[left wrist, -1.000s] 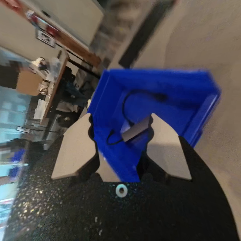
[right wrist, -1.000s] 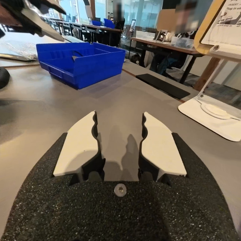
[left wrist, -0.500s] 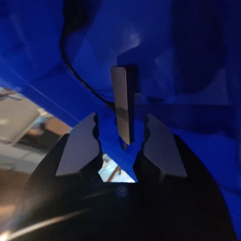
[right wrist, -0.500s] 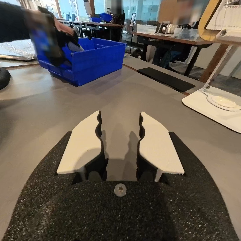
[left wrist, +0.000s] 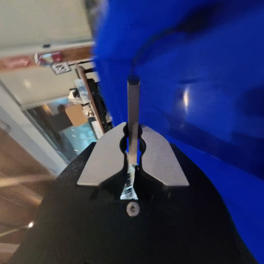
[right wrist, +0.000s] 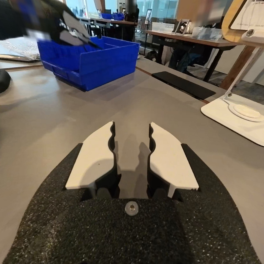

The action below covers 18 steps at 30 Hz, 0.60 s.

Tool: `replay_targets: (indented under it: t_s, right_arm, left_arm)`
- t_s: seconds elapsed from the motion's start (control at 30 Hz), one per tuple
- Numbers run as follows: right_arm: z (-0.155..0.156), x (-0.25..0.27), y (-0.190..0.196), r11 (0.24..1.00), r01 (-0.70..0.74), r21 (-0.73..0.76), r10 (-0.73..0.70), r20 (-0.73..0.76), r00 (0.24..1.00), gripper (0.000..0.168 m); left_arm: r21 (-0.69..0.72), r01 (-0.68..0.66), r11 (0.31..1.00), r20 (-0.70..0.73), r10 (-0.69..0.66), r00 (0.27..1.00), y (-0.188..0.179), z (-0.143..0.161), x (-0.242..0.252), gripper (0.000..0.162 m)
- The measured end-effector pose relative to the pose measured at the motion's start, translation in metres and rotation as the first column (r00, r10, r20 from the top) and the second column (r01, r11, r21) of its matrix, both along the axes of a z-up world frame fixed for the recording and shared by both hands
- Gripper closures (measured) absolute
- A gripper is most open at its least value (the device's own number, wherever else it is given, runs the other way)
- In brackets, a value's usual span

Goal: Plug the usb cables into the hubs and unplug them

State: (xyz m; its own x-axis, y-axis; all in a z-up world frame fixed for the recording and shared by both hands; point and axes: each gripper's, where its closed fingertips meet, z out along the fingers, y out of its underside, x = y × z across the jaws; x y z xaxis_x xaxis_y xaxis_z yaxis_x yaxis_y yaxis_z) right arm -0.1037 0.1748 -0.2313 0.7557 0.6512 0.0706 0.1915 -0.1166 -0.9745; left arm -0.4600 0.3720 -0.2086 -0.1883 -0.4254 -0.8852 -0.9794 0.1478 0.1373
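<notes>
My left gripper (left wrist: 133, 127) is shut on a slim grey USB hub (left wrist: 133, 108); both pads press its sides. The hub stands on edge and points away from me, over the inside of the blue bin (left wrist: 200, 71). A thin black cable (left wrist: 133, 67) leaves the hub's far end. In the right wrist view the left gripper (right wrist: 74, 35) shows blurred above the blue bin (right wrist: 100, 67). My right gripper (right wrist: 131, 124) is open and empty, low over the grey table (right wrist: 85, 114) and well short of the bin.
A white stand base (right wrist: 235, 118) sits at the right, with a black strip (right wrist: 184, 84) beyond it. A dark rounded object (right wrist: 3, 80) lies at the left edge and clear plastic sheeting (right wrist: 17, 48) behind it. Other tables stand in the background.
My left gripper went down into the blue bin, closed its pads on the grey hub and now holds it tilted. My right gripper's jaws narrowed somewhat and stayed empty.
</notes>
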Motion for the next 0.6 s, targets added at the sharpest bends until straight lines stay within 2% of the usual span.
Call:
replay_targets:
  t_s: [0.07, 0.17, 0.27, 0.3, 0.47, 0.6]
  right_arm:
    - [0.004, 0.001, 0.000, 1.000, 0.002, 0.009, -0.002, -0.012, 1.000, 0.124]
    - [0.014, 0.001, -0.002, 0.999, -0.004, 0.037, 0.005, -0.051, 0.999, 0.125]
    - [0.024, -0.002, -0.010, 0.996, -0.065, 0.068, 0.072, -0.107, 0.992, 0.148]
    - [0.028, -0.003, -0.012, 0.994, -0.078, 0.077, 0.089, -0.141, 0.986, 0.149]
    - [0.044, -0.002, -0.018, 0.987, -0.139, 0.087, 0.159, -0.297, 0.941, 0.142]
    - [0.054, 0.006, -0.018, 0.984, -0.132, 0.119, 0.166, -0.360, 0.918, 0.140]
  left_arm:
    - [0.015, -0.016, 1.000, 0.193, 0.013, 0.981, -0.005, 0.033, 0.010, 0.150]
    - [0.011, 0.010, 1.000, 0.450, -0.014, 0.893, -0.022, 0.084, 0.037, 0.150]
    - [-0.067, 0.076, 0.995, 0.689, -0.009, 0.725, -0.043, 0.124, 0.074, 0.150]
    - [-0.077, 0.112, 0.991, 0.742, -0.018, 0.670, -0.051, 0.137, 0.087, 0.150]
    - [-0.051, 0.279, 0.959, 0.887, -0.085, 0.454, -0.091, 0.187, 0.150, 0.150]
    - [0.035, 0.382, 0.924, 0.933, -0.167, 0.319, -0.121, 0.226, 0.188, 0.151]
